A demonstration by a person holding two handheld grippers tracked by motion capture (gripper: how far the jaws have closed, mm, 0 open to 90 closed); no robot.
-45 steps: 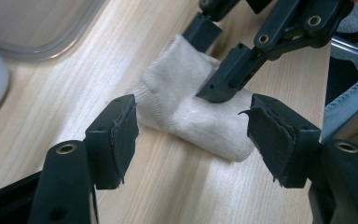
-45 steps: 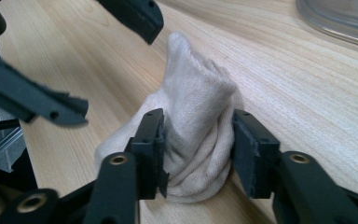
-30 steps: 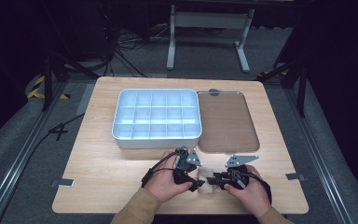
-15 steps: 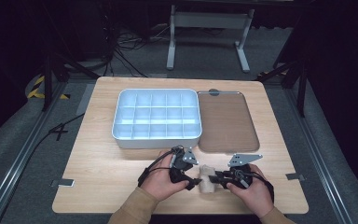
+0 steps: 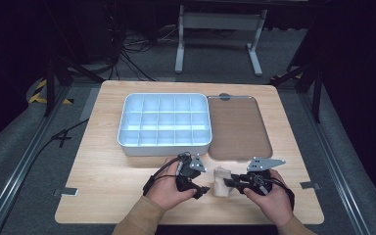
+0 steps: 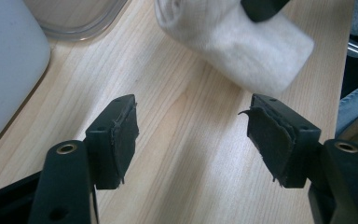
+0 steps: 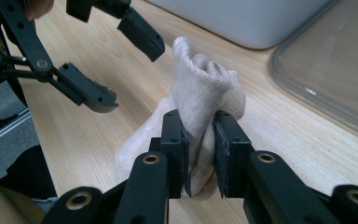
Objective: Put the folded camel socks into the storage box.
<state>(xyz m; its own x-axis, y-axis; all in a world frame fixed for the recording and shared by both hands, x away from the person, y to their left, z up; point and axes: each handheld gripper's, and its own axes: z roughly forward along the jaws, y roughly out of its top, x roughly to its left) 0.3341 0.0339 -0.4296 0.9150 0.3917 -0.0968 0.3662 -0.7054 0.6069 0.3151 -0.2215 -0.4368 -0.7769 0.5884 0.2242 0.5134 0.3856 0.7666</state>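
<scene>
The left gripper [image 5: 201, 188] rests with jaws apart, holding nothing, just beside the cream knitted sock [image 7: 200, 107]; the right gripper [image 7: 199, 144] has its jaws clamped on that bunched sock at the pale wooden worktop [image 5: 107, 181] near edge; the white compartmented plastic organiser [image 5: 164, 120] looks empty, so stowing probably remains; open room lies leftward, the clear lid [image 5: 237, 127] close behind.

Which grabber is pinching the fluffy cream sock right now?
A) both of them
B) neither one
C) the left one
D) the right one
D: in the right gripper view the right gripper has its jaws squeezed on the cream sock, while the left gripper stands open over bare table.
</scene>
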